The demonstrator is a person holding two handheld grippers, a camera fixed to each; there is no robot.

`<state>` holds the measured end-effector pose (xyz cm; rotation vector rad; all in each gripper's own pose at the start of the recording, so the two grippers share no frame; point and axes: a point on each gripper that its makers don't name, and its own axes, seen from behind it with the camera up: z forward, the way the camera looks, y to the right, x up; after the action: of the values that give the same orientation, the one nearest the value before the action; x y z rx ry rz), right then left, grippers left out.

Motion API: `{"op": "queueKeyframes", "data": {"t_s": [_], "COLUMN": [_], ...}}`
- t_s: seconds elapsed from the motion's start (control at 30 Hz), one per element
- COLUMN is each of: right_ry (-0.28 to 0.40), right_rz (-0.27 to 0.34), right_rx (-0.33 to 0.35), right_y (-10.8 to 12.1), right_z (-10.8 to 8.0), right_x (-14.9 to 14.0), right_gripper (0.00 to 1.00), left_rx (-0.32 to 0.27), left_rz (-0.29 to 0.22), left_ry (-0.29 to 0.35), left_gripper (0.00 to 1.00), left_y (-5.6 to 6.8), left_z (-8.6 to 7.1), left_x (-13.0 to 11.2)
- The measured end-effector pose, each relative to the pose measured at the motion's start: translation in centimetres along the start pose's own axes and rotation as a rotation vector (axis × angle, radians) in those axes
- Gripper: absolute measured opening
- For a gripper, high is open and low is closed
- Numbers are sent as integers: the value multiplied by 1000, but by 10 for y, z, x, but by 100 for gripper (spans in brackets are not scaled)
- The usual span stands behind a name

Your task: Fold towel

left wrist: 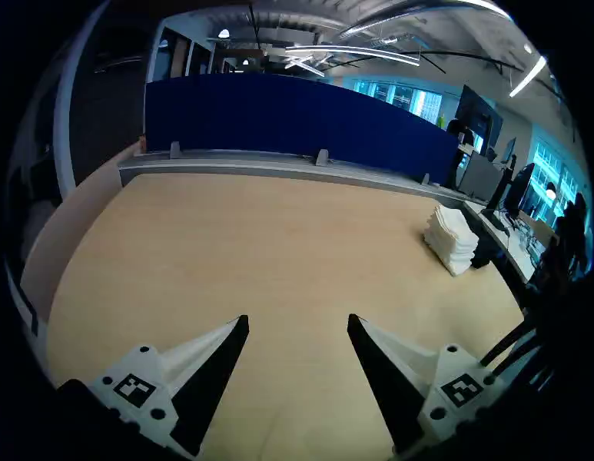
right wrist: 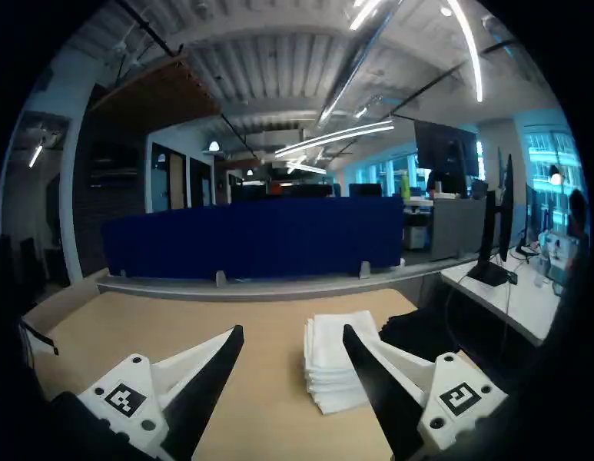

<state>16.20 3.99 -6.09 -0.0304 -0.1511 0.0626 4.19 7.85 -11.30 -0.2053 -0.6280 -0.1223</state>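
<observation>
Smooth wood-look top, soft cloth, matt plastic.
Ahead of the left gripper [left wrist: 297, 323], the pale beige wood-look tabletop [left wrist: 258, 246] is smooth with a faint sheen. The stack of white folded cloth towels [left wrist: 452, 240] beyond its right finger looks soft and matt, and the dark blue fabric-like screen [left wrist: 297, 119] farther ahead is matt. On the left gripper and the right gripper [right wrist: 292, 329], the fingers [left wrist: 193, 357] are matt white plastic, black inside.

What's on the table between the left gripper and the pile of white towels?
Nothing. In the left gripper view, the wooden table is bare from the left gripper to the pile of towels.
</observation>
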Motion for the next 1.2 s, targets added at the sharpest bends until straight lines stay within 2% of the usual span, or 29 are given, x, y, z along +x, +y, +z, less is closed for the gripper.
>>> {"op": "queueKeyframes", "data": {"t_s": [0.2, 0.4, 0.6, 0.87, 1.0, 1.2], "right_ry": [29, 26, 6, -13, -30, -55], "right_rz": [-4, -12, 5, 15, 25, 33], "right_rx": [21, 37, 42, 63, 83, 102], "right_y": [-25, -41, -51, -71, -85, -105], "right_z": [-4, -4, -4, -10, -10, -12], "right_x": [6, 4, -4, -10, -14, -20], "right_gripper": [100, 100, 100, 100, 100, 100], "left_rx": [11, 38, 71, 96, 130, 142], "left_rz": [-10, -12, -10, 8, 14, 48], "left_ry": [35, 114, 251, 451, 483, 521], "left_gripper": [95, 95, 95, 95, 95, 95], "left_y": [-6, -16, -28, -42, -54, -57], "left_z": [4, 9, 8, -3, -2, -5], "left_x": [12, 35, 73, 121, 123, 119]}}
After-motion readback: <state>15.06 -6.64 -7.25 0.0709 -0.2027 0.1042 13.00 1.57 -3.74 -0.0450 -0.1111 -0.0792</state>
